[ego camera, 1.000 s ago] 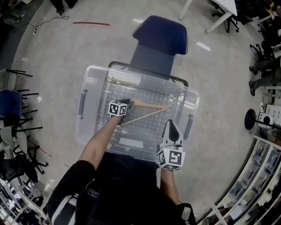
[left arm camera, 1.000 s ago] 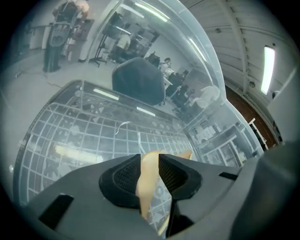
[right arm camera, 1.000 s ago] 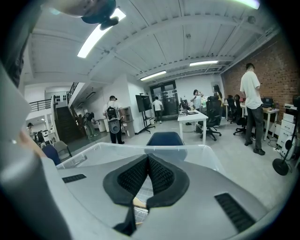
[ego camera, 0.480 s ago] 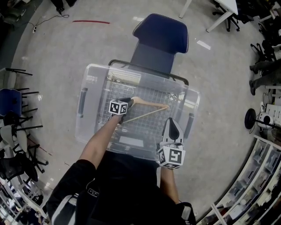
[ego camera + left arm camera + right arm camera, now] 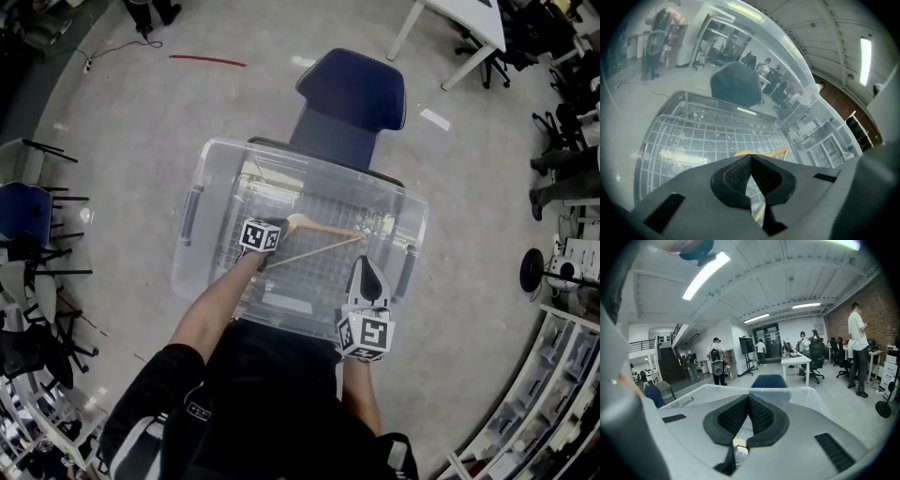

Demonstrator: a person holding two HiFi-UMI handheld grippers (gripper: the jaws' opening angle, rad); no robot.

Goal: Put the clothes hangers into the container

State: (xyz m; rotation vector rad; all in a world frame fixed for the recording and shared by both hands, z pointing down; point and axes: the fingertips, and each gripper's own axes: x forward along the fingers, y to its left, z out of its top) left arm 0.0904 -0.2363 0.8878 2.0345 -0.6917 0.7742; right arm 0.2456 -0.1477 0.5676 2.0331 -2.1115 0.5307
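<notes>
Only one wooden hanger [image 5: 328, 229] shows inside the clear container [image 5: 186, 267].

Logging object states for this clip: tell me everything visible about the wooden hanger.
The wooden hanger is pale, bare wood: a sloped shoulder piece and a thin straight crossbar meeting at its right end, plus a thin metal hook. It sits inside the clear container, over its gridded bottom. Its left part runs under the left gripper, whose tongs are closed on it.
</notes>
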